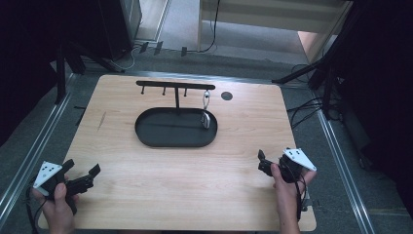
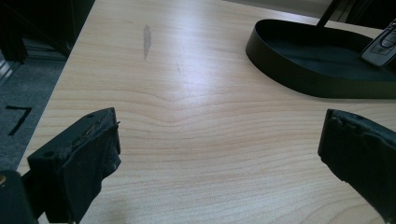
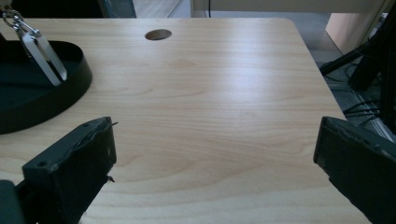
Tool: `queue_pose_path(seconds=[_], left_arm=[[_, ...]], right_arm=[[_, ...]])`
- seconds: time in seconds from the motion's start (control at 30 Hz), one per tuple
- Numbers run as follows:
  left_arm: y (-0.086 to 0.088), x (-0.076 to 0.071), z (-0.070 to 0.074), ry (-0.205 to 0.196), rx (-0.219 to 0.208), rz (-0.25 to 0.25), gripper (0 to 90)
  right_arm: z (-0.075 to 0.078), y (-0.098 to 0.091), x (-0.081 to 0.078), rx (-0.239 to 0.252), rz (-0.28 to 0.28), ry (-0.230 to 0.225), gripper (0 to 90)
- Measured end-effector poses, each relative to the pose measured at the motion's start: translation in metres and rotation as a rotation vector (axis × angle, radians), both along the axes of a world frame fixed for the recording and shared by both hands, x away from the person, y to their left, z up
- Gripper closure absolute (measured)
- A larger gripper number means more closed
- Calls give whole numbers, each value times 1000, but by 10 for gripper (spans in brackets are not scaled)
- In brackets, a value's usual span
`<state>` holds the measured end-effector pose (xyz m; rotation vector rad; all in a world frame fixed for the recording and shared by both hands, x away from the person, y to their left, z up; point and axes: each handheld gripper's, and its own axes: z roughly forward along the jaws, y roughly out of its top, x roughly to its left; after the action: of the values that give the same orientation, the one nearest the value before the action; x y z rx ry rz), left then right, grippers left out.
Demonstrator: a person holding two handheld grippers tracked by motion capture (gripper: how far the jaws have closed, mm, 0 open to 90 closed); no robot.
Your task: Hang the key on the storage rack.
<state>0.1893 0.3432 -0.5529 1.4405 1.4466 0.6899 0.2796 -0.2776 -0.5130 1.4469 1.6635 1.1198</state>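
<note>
1. Left gripper: held over the bench's near-left corner, black jaws spread wide with nothing between them. Worn, ragged pad faces show in the left gripper view. Grey three-cornered plate on top.
2. Bench: pale wood-grain top, rounded corners, smooth with a soft sheen; a short grey smear near the left edge.
3. Tray: black, oval, low upright wall, matte; sits centre of the bench, toward the far edge.
4. Rack: thin black post rising from the tray, straight crossbar with small pegs.
5. Key fob: dark with silver trim, hangs by a metal clip from the bar's right end, its lower end inside the tray's right side.
6. Round hole: far edge, right of the rack.
7. Right gripper: over the near-right corner, jaws wide apart, empty.
</note>
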Motion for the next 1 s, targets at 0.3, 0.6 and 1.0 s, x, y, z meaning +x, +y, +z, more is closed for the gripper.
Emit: queue_pose_path(seconds=[0.3,0.6,1.0], left_arm=[[0,0,0,0,4,2,0],[-1,0,0,0,7,1,0],[-1,0,0,0,8,0,0]], right_arm=[[-13,-28,-15,4,-43,21,0],[-23,-53,-33,9,-78,20,0],[-31,-78,-58,36,-126,-3,0]])
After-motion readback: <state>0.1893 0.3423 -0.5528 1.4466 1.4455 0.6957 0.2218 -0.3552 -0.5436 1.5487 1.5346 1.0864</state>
